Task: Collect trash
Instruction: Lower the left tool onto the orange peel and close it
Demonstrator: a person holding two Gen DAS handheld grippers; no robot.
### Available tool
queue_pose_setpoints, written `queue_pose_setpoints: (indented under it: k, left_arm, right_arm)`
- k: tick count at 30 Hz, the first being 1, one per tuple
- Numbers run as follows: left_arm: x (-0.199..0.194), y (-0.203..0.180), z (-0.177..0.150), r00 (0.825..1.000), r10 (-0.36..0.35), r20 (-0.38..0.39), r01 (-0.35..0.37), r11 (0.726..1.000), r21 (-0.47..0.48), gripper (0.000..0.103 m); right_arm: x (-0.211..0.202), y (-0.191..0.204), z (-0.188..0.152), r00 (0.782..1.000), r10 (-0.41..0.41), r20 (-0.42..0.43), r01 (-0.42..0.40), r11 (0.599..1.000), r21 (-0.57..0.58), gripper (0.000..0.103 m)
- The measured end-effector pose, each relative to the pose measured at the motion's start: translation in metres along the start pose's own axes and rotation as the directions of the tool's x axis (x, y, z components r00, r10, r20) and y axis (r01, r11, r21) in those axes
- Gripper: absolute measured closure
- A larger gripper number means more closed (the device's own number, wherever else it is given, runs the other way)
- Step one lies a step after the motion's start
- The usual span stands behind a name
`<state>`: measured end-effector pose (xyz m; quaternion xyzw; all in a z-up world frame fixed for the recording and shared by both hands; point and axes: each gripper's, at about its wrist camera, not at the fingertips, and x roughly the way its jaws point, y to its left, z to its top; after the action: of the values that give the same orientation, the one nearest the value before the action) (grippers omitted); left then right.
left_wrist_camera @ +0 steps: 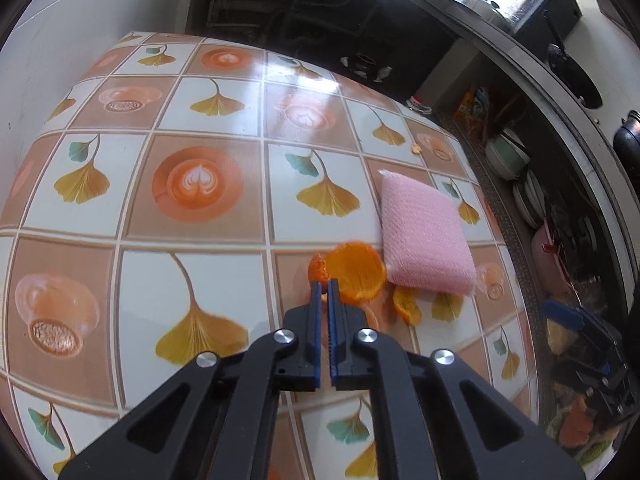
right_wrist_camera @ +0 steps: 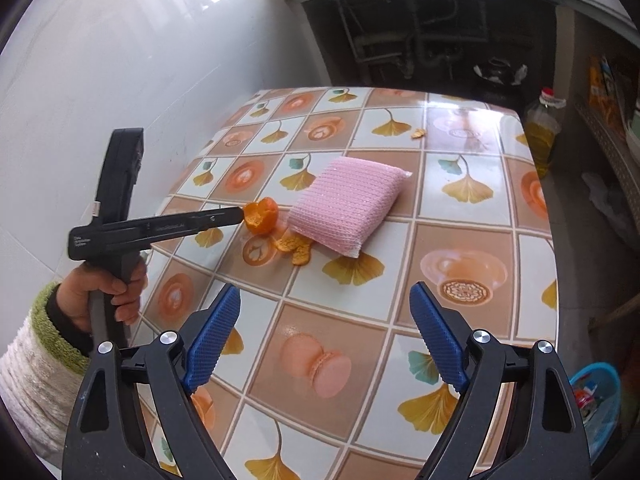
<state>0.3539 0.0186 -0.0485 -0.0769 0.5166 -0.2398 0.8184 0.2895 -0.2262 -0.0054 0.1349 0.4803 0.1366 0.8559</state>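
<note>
Left of frame centre, beside the pink sponge (right_wrist_camera: 347, 210), the left gripper (right_wrist_camera: 242, 214) was clenched on the rim of a light, floppy orange peel (right_wrist_camera: 262, 216), while the right gripper (right_wrist_camera: 325, 334) stood released.

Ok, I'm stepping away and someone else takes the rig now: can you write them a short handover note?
Left tongs: shut on the big orange peel, beside the pink sponge.
Right tongs: open, empty, over the table.
Still on the table: small peel bits in front of the sponge, one scrap at the far side.
Blue basket on the floor to the right.
Done: first peel gripped. Left: bin it, collect the rest.
</note>
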Motion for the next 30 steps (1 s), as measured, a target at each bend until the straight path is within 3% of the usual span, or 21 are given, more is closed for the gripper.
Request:
queue_pose_setpoints:
  k: [9,11,13,18,23,28,30]
  left_arm:
    - [-0.033,-0.012,-0.043,0.999,-0.042,-0.028,0.045,0.994,0.100,0.102]
    - [-0.043,-0.018,-0.047,0.997,-0.081,0.015,0.078,0.990,0.121,0.097]
    - [-0.047,-0.027,-0.048,0.995,-0.093,0.044,0.085,0.983,0.163,0.080]
    - [-0.036,-0.060,-0.045,0.991,-0.126,0.043,0.109,0.955,0.276,0.076]
    - [0.001,-0.075,-0.033,0.997,-0.075,-0.009,0.075,0.960,0.270,0.076]
    - [0.029,-0.072,-0.019,0.999,0.036,-0.025,-0.030,0.977,0.213,0.076]
    - [0.035,-0.071,-0.014,0.999,0.038,-0.028,-0.032,0.982,0.188,0.076]
  right_arm:
    - [0.006,0.007,-0.001,1.000,0.003,-0.011,-0.003,1.000,-0.001,0.022]
    - [0.006,0.005,-0.003,1.000,0.004,-0.010,-0.004,1.000,0.007,0.022]
    - [0.006,0.002,-0.004,1.000,0.001,-0.011,-0.001,1.000,0.022,0.022]
    - [0.004,-0.007,-0.007,1.000,-0.002,-0.004,0.002,0.999,0.048,0.022]
    - [0.003,-0.023,-0.012,1.000,0.007,0.002,-0.008,0.996,0.086,0.022]
    - [0.003,-0.038,-0.018,1.000,0.022,0.006,-0.023,0.992,0.124,0.022]
    - [0.004,-0.043,-0.020,1.000,0.030,0.007,-0.030,0.990,0.137,0.022]
